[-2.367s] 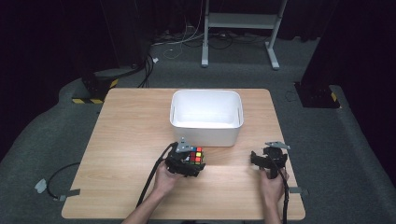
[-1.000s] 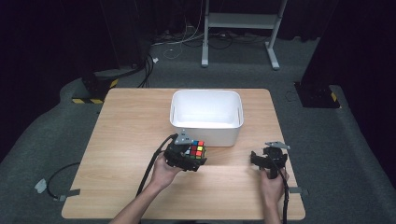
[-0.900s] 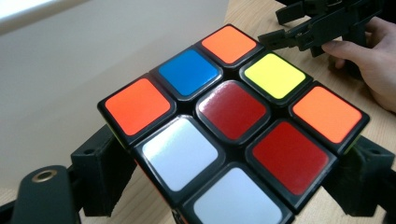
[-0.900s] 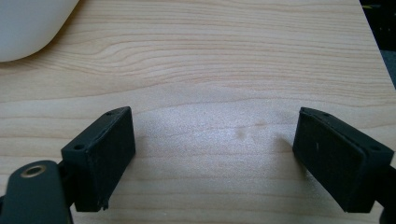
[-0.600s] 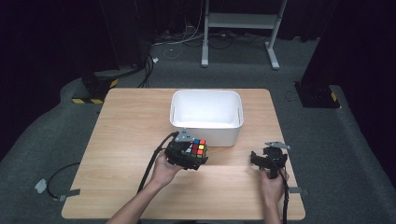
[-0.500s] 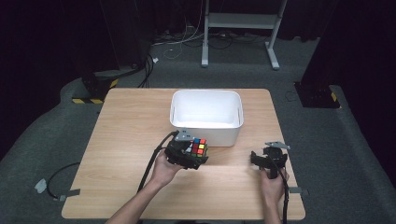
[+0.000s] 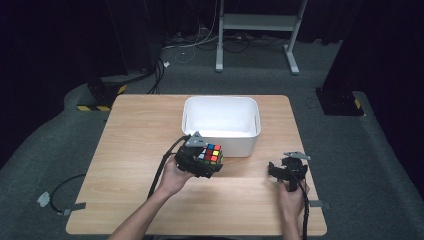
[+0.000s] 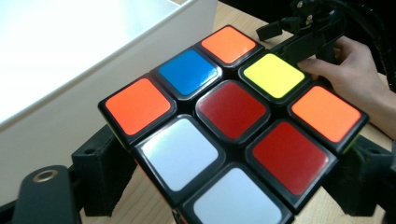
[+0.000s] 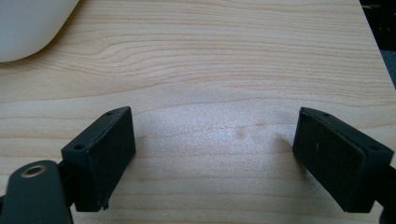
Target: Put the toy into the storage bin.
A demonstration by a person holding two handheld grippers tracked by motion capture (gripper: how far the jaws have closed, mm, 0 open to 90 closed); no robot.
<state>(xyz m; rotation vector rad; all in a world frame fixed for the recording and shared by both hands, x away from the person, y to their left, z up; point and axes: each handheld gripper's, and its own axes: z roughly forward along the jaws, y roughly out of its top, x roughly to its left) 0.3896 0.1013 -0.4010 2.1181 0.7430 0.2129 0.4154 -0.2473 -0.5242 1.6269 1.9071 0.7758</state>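
Cube (image 7: 213, 153) in left tool (image 7: 200, 159) (clamped)

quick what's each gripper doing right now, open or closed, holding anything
Left gripper: closed on the puzzle cube, one of the fingers at each side.
Right gripper: open, holding nothing, over bare table.

The right gripper (image 9: 215, 154) has its two black jaws wide apart, with nothing between them. Below is the wooden table (image 9: 224, 56). A white tub (image 9: 28, 23) sits at the top left corner.
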